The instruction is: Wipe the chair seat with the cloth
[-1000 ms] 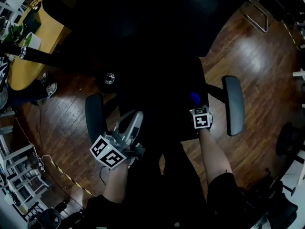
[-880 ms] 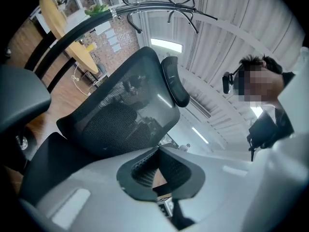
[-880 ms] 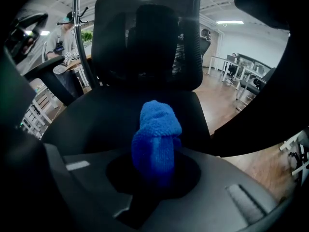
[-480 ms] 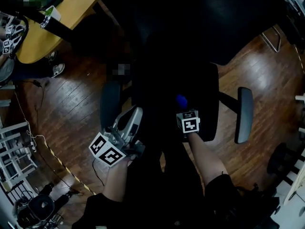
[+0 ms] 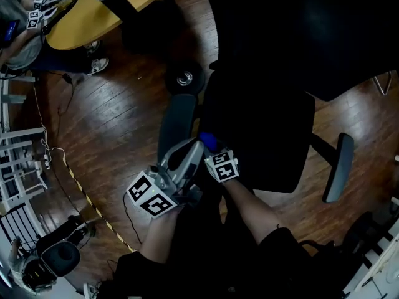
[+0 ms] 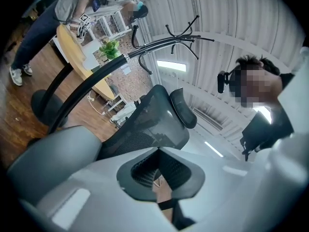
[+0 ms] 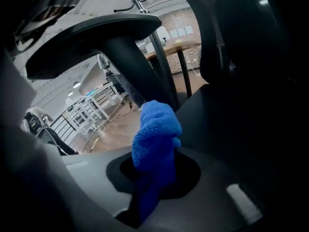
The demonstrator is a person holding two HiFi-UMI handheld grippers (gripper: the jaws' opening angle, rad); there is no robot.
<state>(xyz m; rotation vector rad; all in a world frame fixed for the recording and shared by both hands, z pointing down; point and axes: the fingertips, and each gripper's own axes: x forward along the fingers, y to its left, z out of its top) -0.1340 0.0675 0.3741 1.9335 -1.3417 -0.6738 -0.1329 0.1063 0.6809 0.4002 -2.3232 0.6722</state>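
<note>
The black chair seat (image 5: 262, 126) fills the middle of the head view, with its left armrest (image 5: 176, 124) and right armrest (image 5: 337, 166) on either side. My right gripper (image 5: 211, 146) is shut on a blue cloth (image 5: 207, 140) at the seat's front left edge, right beside the left armrest. In the right gripper view the cloth (image 7: 155, 138) sticks up between the jaws of the right gripper (image 7: 154, 174), with the dark seat (image 7: 236, 124) behind and the armrest (image 7: 96, 29) overhead. My left gripper (image 5: 189, 151) hovers just left of it, shut and empty, tilted upward (image 6: 158, 167).
Dark wooden floor (image 5: 118, 117) surrounds the chair. A yellow table (image 5: 93, 11) and a standing person (image 5: 25, 39) are at the far left. A chair caster (image 5: 185, 78) sits behind the armrest. Striped tape (image 5: 87, 198) and white racks (image 5: 15, 161) lie at left.
My right gripper has carried the blue cloth leftward across the seat, from near the right side to beside the left armrest. The left gripper has kept its pose.
</note>
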